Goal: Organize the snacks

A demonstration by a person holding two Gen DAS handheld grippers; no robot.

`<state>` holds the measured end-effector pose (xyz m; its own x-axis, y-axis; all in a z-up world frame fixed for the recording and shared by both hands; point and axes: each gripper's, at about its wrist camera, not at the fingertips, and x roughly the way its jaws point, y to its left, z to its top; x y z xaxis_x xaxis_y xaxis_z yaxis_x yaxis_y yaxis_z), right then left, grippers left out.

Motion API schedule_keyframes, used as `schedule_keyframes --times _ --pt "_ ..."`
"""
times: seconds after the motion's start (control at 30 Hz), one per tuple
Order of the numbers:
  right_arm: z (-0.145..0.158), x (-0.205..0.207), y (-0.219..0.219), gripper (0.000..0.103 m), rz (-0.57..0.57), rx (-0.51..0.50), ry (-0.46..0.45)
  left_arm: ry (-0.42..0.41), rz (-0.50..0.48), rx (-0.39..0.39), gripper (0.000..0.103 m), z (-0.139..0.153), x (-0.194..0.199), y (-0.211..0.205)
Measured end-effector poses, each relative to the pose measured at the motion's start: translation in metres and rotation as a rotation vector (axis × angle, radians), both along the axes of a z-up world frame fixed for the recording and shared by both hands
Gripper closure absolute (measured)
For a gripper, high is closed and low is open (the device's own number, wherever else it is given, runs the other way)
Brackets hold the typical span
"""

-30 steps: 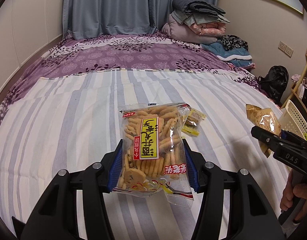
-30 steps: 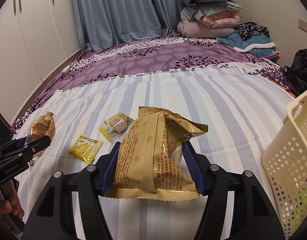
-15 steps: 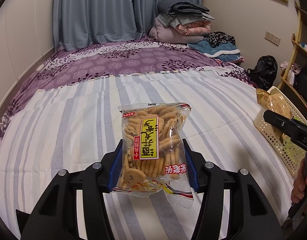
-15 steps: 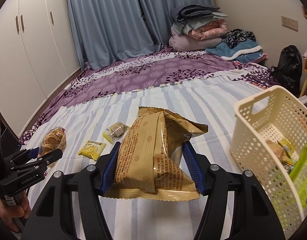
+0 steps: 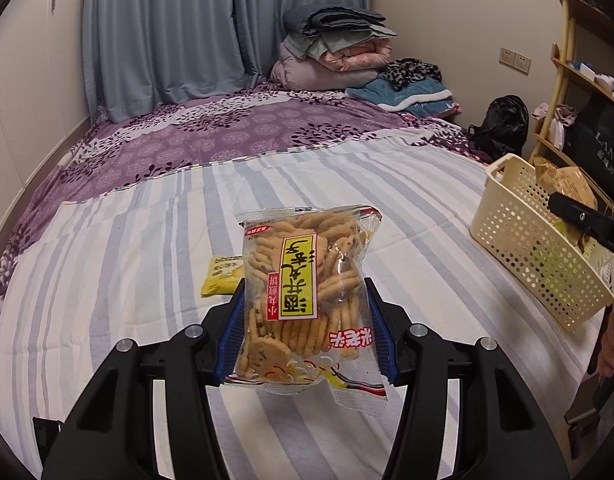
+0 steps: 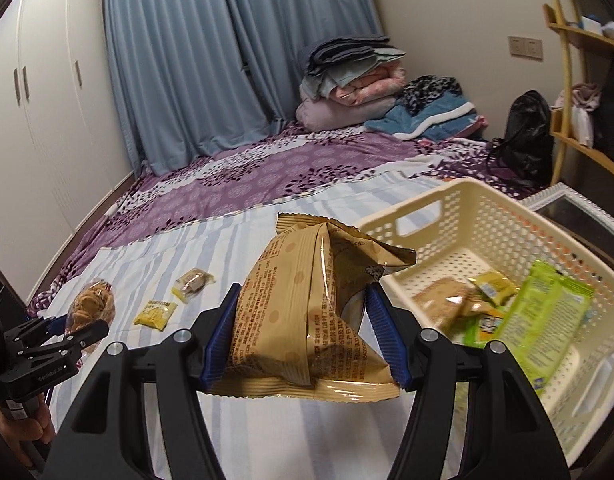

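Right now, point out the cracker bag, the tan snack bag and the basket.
cracker bag (image 5: 301, 280), left wrist view, on its yellow label.
tan snack bag (image 6: 291, 320), right wrist view, on its printed front.
basket (image 6: 423, 220), right wrist view, on the near wall by the handle slot.

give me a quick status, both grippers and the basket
Left gripper shut on cracker bag. Right gripper shut on tan snack bag, beside basket. Two small packets left on bed.

This is a home bedroom. A bed (image 5: 147, 240) with striped and purple floral covers fills it, folded quilts (image 5: 331, 52) stacked by blue curtains (image 5: 167, 32). White wardrobe doors (image 6: 47, 100) line one wall.
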<state>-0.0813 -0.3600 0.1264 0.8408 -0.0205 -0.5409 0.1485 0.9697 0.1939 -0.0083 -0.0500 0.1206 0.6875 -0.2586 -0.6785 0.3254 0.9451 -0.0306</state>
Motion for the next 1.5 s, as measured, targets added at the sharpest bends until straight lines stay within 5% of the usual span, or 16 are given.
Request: schedule_keyframes --times 0.7,0.97,1.1,1.5 --pt "-0.017 -0.049 -0.101 0.040 -0.228 0.022 0.012 -0.033 -0.116 0.041 0.047 0.015 -0.023 -0.059" --pt "-0.034 -0.049 -0.117 0.039 -0.264 0.034 0.050 -0.032 -0.142 0.060 0.047 0.014 -0.026 -0.072" --pt "-0.035 -0.055 -0.122 0.026 -0.286 0.043 0.034 -0.033 -0.153 0.065 0.047 0.014 -0.027 -0.078" --pt "-0.039 -0.066 -0.129 0.026 -0.318 0.008 0.034 -0.035 -0.198 0.083 0.047 0.014 -0.030 -0.102"
